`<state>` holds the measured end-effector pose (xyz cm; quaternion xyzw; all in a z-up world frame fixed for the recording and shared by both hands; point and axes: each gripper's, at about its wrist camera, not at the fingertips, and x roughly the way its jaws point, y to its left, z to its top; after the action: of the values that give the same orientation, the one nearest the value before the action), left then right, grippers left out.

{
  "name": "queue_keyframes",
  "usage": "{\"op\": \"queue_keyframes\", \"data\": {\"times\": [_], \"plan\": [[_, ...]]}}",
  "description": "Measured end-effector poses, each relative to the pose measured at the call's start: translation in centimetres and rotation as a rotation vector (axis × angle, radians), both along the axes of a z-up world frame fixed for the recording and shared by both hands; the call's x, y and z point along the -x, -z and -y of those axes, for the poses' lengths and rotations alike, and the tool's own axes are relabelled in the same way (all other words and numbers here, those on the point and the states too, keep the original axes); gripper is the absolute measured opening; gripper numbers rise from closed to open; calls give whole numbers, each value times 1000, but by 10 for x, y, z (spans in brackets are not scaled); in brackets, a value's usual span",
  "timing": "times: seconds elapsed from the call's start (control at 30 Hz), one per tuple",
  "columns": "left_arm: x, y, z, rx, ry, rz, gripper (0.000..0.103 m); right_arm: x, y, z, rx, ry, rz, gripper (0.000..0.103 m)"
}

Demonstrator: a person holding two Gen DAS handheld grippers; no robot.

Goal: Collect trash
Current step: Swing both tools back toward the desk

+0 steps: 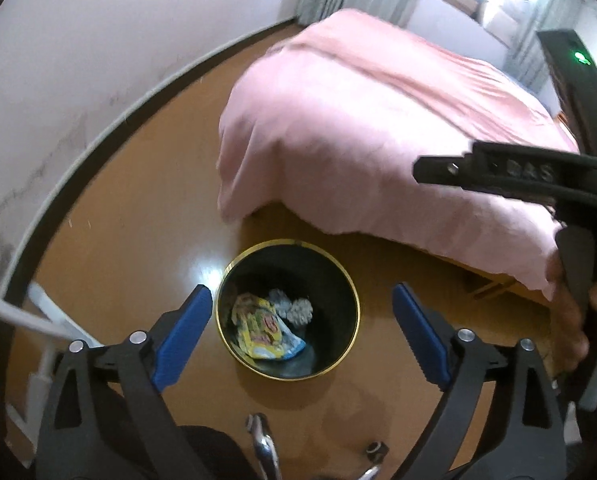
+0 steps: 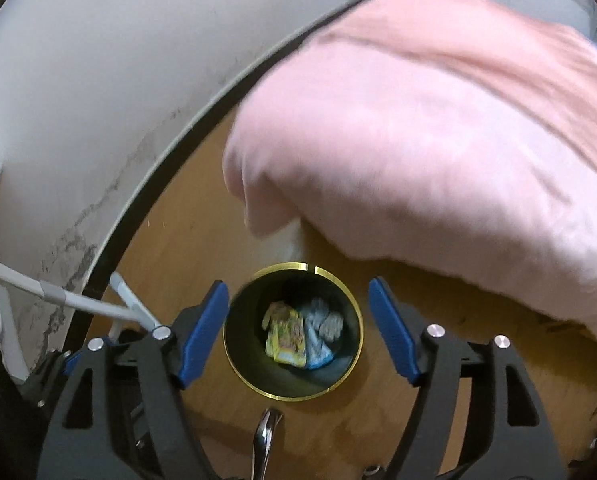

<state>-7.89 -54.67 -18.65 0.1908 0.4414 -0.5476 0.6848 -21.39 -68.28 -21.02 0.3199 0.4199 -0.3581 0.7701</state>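
A round black bin with a gold rim [image 1: 348,280] [image 2: 348,292] stands on the wooden floor beside the bed. Inside lie a yellow snack wrapper [image 1: 260,326] [image 2: 284,334], a blue wrapper [image 2: 318,346] and crumpled grey paper [image 1: 298,312] [image 2: 332,326]. My left gripper [image 1: 300,302] is open and empty, held above the bin. My right gripper [image 2: 298,300] is open and empty, also above the bin. In the left wrist view the right gripper's black body [image 1: 538,184] shows at the right, with the hand [image 1: 570,320] holding it.
A bed with a pink cover [image 1: 378,128] [image 2: 438,140] fills the right side and overhangs near the bin. A white wall with a dark baseboard [image 1: 98,120] [image 2: 138,184] runs at left. A white stand's legs [image 1: 38,316] [image 2: 98,304] are at lower left.
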Motion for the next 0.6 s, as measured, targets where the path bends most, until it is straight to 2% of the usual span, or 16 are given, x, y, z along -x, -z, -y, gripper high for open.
{"op": "queue_keyframes", "data": {"times": [0.1,0.2,0.33,0.4,0.53,0.6], "plan": [[5,-37,-20,36,16,7,89,-1,-34,-12,68,-21,30,75],[8,-75,-49,51,26,59,89,-14,-73,-38,127,-91,71,75],[-3,-135,-120,82,-17,188,89,-44,-112,-78,151,-209,143,77],[-18,-157,-164,111,-54,207,89,-68,-133,-104,153,-283,187,77],[-65,-186,-270,87,-299,294,89,-135,-169,-172,154,-490,261,77],[-98,-195,-336,66,-453,286,89,-174,-179,-212,117,-610,293,78]]}}
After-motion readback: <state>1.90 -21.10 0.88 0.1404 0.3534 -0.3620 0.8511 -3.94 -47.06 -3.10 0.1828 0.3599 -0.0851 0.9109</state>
